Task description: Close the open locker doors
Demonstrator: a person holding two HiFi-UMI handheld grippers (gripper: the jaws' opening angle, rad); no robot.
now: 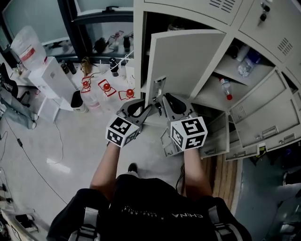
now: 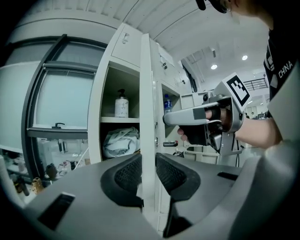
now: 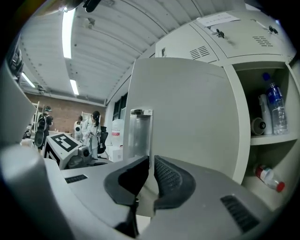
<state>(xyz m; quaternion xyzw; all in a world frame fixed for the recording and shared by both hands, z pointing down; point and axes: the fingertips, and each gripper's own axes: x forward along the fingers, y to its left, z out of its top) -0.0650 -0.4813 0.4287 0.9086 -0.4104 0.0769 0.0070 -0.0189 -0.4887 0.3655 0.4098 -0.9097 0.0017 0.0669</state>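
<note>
One flat, smooth grey metal locker door [image 1: 188, 61] was seen standing wide open from the bank of grey sheet-steel lockers [image 1: 244, 14], with its free edge toward the person. More doors were seen ajar at the lower right of the head view (count not clear).

Two hand-held grippers were counted, each carrying one black-and-white marker cube [image 1: 189, 132]. The left gripper [image 2: 148, 173] was clamped on the door's thin free edge. Its two ribbed black rubber pads [image 2: 129, 174] were pressed one against each face, and the edge ran upright between them. The right gripper [image 3: 151, 171] was pointed at the door's broad face, just below one rectangular shiny metal handle recess [image 3: 139, 133]. Its two ribbed pads were drawn almost together with only a slit left, and nothing was held in it. Contact with the door could not be judged.

In the open compartment beside the door, three bottles were counted:
- one clear plastic bottle with a blue cap [image 3: 276, 108], upright on the upper shelf
- one white bottle [image 3: 265, 112] beside it
- one clear bottle with a red cap [image 3: 269, 178], lying on the lower shelf

In another compartment, one white pump bottle [image 2: 121, 104] was noted on a shelf, with one crumpled pale bundle [image 2: 121, 143] under it. Three clear jugs with red caps [image 1: 106, 88] were counted on the glossy floor.
</note>
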